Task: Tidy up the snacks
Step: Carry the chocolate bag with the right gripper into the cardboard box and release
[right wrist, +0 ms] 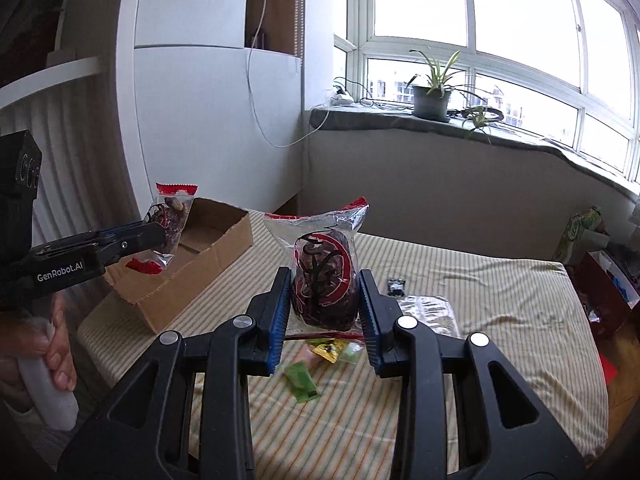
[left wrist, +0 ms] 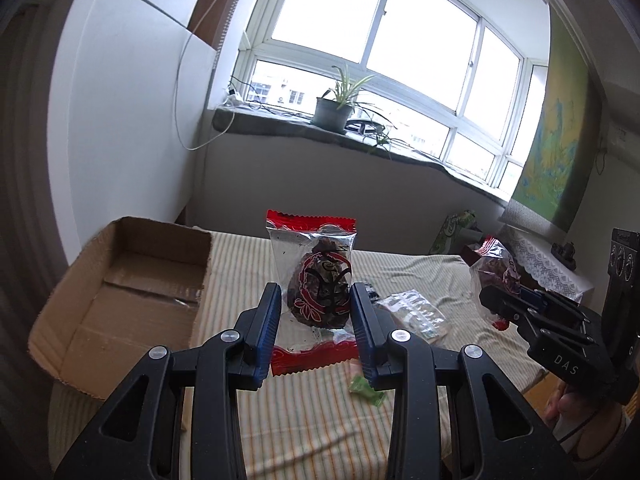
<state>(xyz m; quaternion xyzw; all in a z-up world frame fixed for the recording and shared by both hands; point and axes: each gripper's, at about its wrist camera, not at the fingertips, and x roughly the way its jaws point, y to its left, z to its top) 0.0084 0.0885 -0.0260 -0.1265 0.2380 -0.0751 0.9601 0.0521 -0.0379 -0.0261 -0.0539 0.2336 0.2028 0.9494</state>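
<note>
Red-sealed snack packets (left wrist: 316,276) (right wrist: 324,276), both claws (left wrist: 314,300) (right wrist: 325,296) gripping

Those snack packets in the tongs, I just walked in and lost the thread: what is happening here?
A person is sorting snacks with a set of tongs in each hand. The left tongs are shut on a red-trimmed snack packet, held above the striped cloth near the open cardboard box. The right tongs are shut on a second red-trimmed packet. A green candy, a clear packet and a small black packet lie on the cloth, not yet boxed.
</note>
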